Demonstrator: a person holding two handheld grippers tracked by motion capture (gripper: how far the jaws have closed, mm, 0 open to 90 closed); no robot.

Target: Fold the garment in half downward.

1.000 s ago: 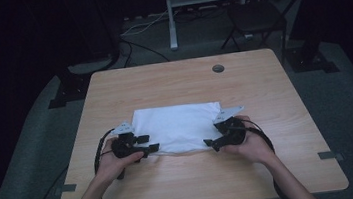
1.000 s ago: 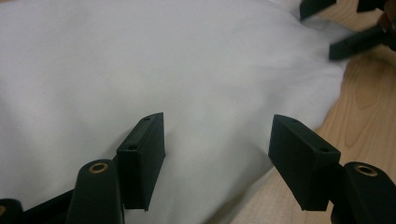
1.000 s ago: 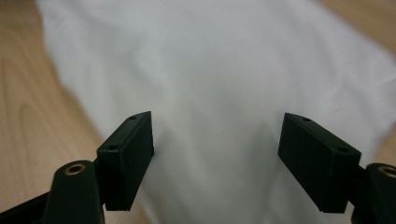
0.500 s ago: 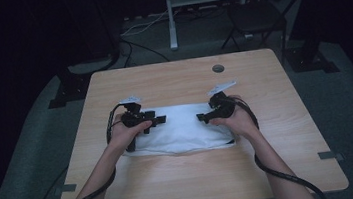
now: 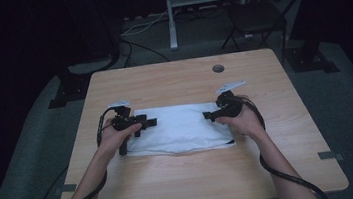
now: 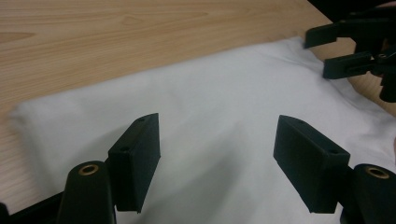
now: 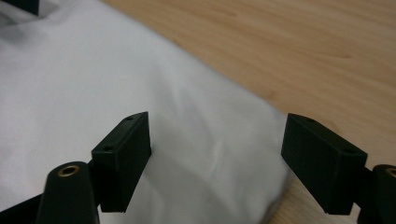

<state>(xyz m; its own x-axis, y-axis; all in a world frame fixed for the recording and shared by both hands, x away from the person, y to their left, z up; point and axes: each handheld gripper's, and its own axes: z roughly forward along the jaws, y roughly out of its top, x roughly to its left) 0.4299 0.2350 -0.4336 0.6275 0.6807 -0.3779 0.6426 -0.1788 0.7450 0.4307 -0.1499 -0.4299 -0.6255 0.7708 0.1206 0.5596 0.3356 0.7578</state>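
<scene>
Forearms: two bare forearms come in from the near edge of the wooden table (image 5: 183, 179), each trailing a black cable.
Cloth: a folded white cloth (image 5: 180, 129) lies flat a little near of the table's middle, its long side running left to right; in the left gripper view the cloth (image 6: 219, 112) spreads under the jaws, and in the right gripper view the cloth (image 7: 93, 93) ends just before the bare wood.
Left gripper (image 5: 148, 123): over the cloth's left end, pointing right; jaws have just been opening and stand released, wide apart, nothing between the pads, as the left gripper (image 6: 217, 158) shows close up.
Right gripper (image 5: 208, 117): over the cloth's right end, pointing left; jaws spread, gripping nothing, the right gripper (image 7: 217, 154) hanging over the cloth's edge.
Grommet: a small round grommet (image 5: 218, 68) sits in the far part of the tabletop, well apart from the cloth.
Beyond: a dark chair (image 5: 255, 15) stands on the floor past the far edge.
</scene>
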